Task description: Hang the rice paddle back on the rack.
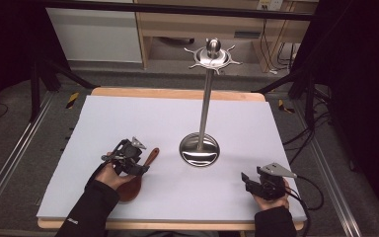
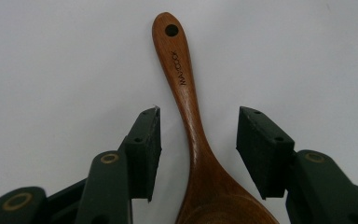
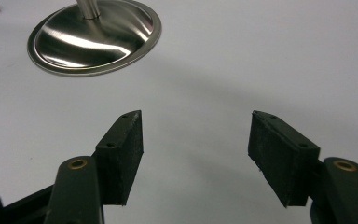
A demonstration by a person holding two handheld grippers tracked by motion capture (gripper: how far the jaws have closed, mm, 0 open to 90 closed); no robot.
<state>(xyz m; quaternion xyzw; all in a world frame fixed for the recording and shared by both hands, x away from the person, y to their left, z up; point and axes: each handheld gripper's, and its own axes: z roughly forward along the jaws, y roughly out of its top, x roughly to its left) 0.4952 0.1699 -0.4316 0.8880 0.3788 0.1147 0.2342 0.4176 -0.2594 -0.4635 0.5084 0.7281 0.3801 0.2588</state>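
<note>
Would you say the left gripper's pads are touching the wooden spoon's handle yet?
Apart. In the left gripper view, white table shows between the wooden spoon handle and each pad of the left gripper.

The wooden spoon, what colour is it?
Reddish brown, the wooden spoon shows it best in the left gripper view.

We see a brown wooden spoon (image 2: pixel 192 116), lying flat on the white table sheet, hanging hole in its handle end, bowl nearest us

Left gripper (image 2: pixel 198 135) jaws stand apart; right gripper (image 3: pixel 196 149) jaws gape wide.
</note>
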